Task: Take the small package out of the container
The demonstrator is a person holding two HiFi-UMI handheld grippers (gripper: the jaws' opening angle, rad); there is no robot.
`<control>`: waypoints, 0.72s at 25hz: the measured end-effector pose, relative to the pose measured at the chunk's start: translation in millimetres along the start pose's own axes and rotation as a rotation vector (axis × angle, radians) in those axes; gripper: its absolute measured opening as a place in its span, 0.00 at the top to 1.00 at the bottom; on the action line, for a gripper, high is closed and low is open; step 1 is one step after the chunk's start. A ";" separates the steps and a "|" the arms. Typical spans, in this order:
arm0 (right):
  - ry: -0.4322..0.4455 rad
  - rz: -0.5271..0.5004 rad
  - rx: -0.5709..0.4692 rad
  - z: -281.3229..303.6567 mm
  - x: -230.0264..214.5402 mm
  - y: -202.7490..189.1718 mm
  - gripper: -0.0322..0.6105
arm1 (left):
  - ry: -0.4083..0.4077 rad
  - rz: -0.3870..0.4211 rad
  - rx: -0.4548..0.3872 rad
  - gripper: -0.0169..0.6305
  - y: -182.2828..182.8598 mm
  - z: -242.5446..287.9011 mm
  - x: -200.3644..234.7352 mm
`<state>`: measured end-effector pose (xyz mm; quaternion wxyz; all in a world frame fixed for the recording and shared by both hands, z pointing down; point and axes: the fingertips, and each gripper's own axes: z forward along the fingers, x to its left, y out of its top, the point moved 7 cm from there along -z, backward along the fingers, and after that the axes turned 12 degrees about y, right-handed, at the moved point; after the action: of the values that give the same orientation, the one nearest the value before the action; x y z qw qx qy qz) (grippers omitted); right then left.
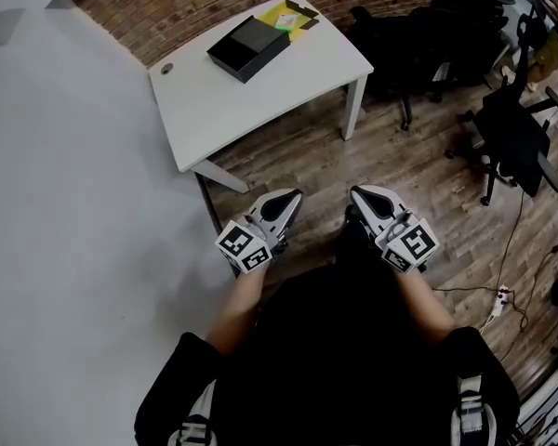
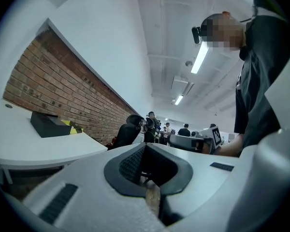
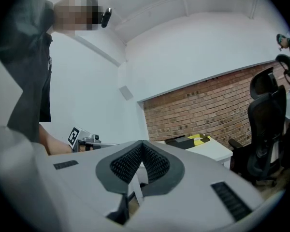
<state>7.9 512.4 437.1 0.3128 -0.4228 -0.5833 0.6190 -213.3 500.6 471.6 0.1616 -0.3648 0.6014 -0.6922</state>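
A black rectangular container [image 1: 249, 47] lies on the white table [image 1: 214, 100] by the brick wall. Just behind it lies a flat yellow and green carton [image 1: 293, 15]. Nothing of the container's inside shows. My left gripper [image 1: 293, 197] and right gripper [image 1: 357, 193] hang side by side close to my body, over the wooden floor and well short of the table. Both are shut with nothing between the jaws. The left gripper view has the container [image 2: 48, 124] far off to the left. In the right gripper view the container [image 3: 179, 141] sits on the table's far end.
Black office chairs [image 1: 511, 137] stand to the right of the table, another [image 1: 400, 35] behind it. A cable and a power strip [image 1: 500, 297] lie on the floor at the right. A white wall runs along the left. Several people [image 2: 152, 122] stand far back in the room.
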 end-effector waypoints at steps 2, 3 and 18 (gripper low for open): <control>0.017 0.004 0.002 7.9 -25.9 4.3 0.95 | 0.015 0.004 0.007 0.95 6.3 21.4 10.1; 0.024 0.007 0.003 11.2 -39.3 7.3 0.95 | 0.019 0.011 0.011 0.95 9.9 33.4 14.5; 0.085 0.032 -0.005 12.6 -243.2 51.3 0.95 | 0.089 0.040 0.027 0.95 55.6 219.3 67.5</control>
<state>110.8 286.2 424.6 0.3262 -0.4586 -0.5641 0.6042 -117.9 286.7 442.0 0.1533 -0.3195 0.6057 -0.7124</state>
